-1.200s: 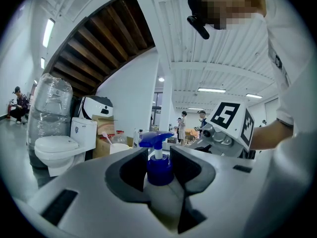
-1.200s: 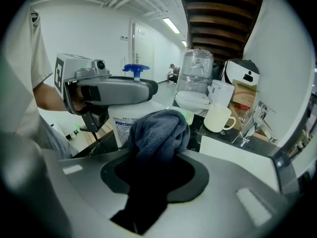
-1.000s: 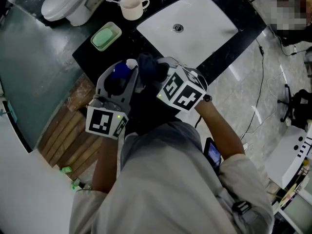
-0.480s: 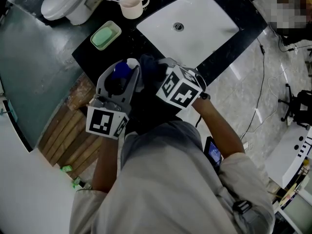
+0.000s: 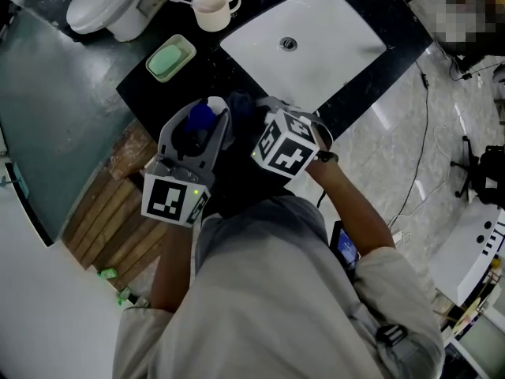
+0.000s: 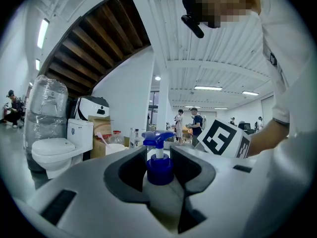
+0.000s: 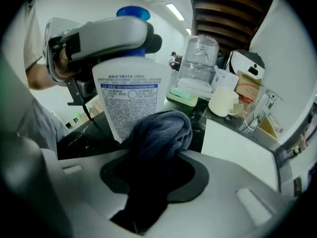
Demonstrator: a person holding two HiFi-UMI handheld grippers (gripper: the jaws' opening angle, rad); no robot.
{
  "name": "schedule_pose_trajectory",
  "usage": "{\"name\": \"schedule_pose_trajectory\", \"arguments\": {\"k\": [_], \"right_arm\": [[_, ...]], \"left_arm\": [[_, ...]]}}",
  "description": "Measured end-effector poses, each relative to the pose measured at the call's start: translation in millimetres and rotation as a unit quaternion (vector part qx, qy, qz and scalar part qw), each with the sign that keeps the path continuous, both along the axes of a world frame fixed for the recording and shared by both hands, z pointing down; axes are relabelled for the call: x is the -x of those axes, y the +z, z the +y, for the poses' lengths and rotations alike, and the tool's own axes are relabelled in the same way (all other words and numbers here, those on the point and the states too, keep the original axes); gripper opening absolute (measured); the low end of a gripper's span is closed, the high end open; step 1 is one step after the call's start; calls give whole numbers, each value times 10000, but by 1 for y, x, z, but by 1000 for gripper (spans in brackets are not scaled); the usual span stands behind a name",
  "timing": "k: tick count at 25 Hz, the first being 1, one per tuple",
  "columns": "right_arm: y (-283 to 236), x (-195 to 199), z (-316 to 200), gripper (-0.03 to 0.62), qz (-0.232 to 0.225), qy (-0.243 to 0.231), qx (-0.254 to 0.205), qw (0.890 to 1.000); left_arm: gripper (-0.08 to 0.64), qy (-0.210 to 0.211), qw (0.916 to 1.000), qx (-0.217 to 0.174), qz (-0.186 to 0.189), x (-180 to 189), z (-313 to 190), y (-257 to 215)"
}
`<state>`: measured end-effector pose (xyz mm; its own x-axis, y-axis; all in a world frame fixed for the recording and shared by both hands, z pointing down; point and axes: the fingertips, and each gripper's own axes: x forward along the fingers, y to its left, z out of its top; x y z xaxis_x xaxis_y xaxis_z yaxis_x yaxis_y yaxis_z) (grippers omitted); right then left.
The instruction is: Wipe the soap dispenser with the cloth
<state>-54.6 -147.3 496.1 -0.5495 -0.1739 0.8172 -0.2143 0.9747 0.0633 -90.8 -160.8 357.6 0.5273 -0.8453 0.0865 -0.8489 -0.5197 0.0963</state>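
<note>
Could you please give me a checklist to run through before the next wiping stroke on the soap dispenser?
1. Left tool grips the soap dispenser: ok, jaws closed on its body below the blue pump.
2. Dispenser upright: ok, the pump points up.
3. Right tool holds the cloth: ok, bunched between the jaws and protruding forward.
4. Cloth against the dispenser's labelled face: cannot tell; it overlaps the lower label, but contact is unclear.
5. Cup and soap dish out of the way: ok, both stand farther back on the counter.
</note>
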Motion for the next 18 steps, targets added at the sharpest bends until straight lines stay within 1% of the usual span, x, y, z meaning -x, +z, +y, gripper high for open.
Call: {"name": "schedule_pose_trajectory", "arguments": {"k": [2,6,10,18], "right_arm": [[6,-2,2,120,161,-61,-73,9998],[10,-4,4,120,132,-21,36,9999],[15,-9,5,120,265,-50,-37,9996],[14,-14,4,120,171,95,32,9998]], "left_arm": [[139,32,10000,-13,-41,-2,1,0],[139,83,9999,-50,-47,-5,3,0],[140,148,9999,-48,-50,-7,5,1],[140,121,9999,-11,-49,-6,8,0]]}}
